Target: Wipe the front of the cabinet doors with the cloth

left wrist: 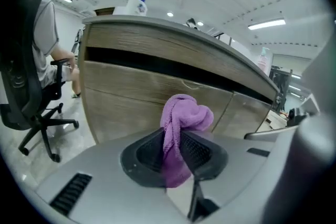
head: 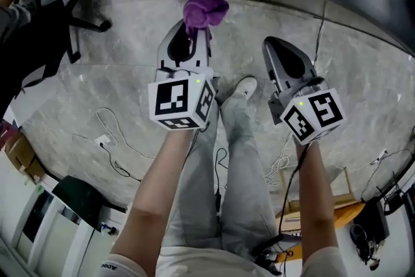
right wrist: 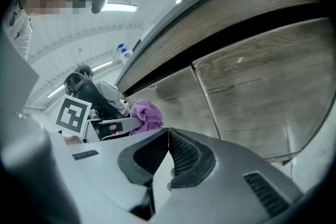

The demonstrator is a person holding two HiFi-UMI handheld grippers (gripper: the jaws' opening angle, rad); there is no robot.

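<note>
Now held: the purple cloth (left wrist: pixel 186 113), bunched into a wad, pinched between the ribbed jaws of the left gripper (left wrist: pixel 176 136); most of it bulges out past the jaw tips.
Left gripper: clenched on the cloth, pointing at the wood-grain cabinet doors (left wrist: pixel 126 107) under the grey countertop (left wrist: pixel 173 29).
Cloth against door: the wad sits close in front of the door, but whether it touches the wood is hard to judge from here.
Right gripper (right wrist: pixel 168 136): jaws pressed together with nothing between them, aimed at a door panel (right wrist: pixel 262 97) further right.
Head view: left gripper (head: pixel 192 32) with the cloth (head: pixel 204 10) at its far end; right gripper (head: pixel 273 48) just beside it on the right, both over the grey floor (head: pixel 130 74).
From the right gripper view: the cloth (right wrist: pixel 146 115) shows to the left.
On the countertop: a spray bottle (left wrist: pixel 137 2).
Far left: an office chair (left wrist: pixel 31 107).
</note>
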